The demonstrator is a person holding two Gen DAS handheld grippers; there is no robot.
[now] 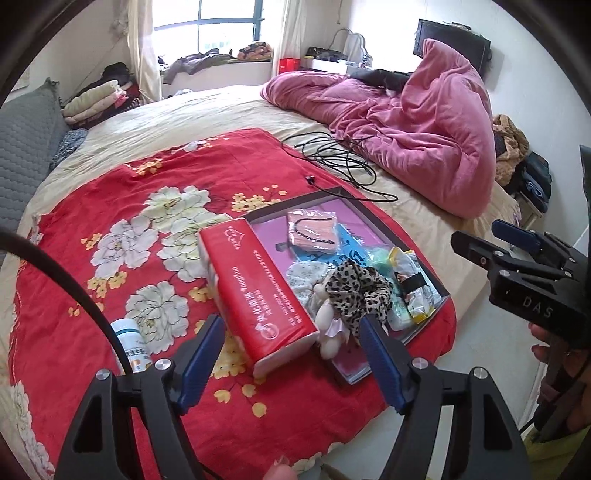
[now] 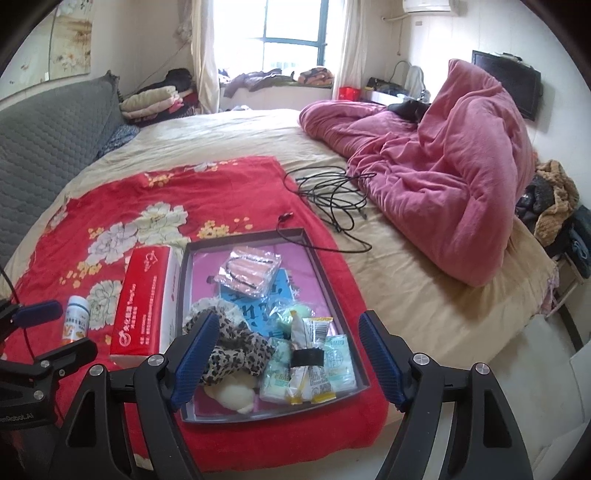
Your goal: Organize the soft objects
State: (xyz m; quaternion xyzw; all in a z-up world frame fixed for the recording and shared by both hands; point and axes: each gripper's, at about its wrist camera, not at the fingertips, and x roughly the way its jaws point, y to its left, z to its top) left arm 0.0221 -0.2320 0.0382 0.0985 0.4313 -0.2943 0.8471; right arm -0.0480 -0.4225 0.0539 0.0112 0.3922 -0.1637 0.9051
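1. L gripper (image 1: 291, 341): fingers apart, nothing between them, hovering over the near end of the red tissue pack (image 1: 256, 291). R gripper (image 2: 286, 339): fingers wide apart, empty, above the near end of the tray (image 2: 334, 275).
2. Surface: red floral blanket (image 1: 155, 206) spread on a beige bed (image 2: 417, 295). Tray lies on the blanket; tissue pack touches its 9 o'clock wall.
3. Soft things sit in the tray: leopard-print cloth (image 2: 236, 345) at near-left, pale plush (image 2: 236, 397) under it at 6 o'clock, green puff (image 2: 293, 315) mid, bagged pink item (image 2: 249, 271) at the far end. Snack packets (image 2: 314, 363) at near-right.
4. White bottle (image 2: 77, 315) stands on the blanket at 9 o'clock of the pack, apart from it.
5. Farther, 1 o'clock of the tray: black cable (image 2: 332, 199) coiled on the sheet; pink duvet (image 2: 443, 177) heaped beyond.
6. Room: grey headboard (image 2: 48, 147) at 10 o'clock, window (image 2: 291, 33) at 12, dark screen (image 2: 508, 83) on the wall at 2.
7. View diffs: L view shows the R gripper's body at 3 o'clock and the plush overhanging the tray's near-left edge; R view shows the tray's full outline and the AC unit (image 2: 426, 4).
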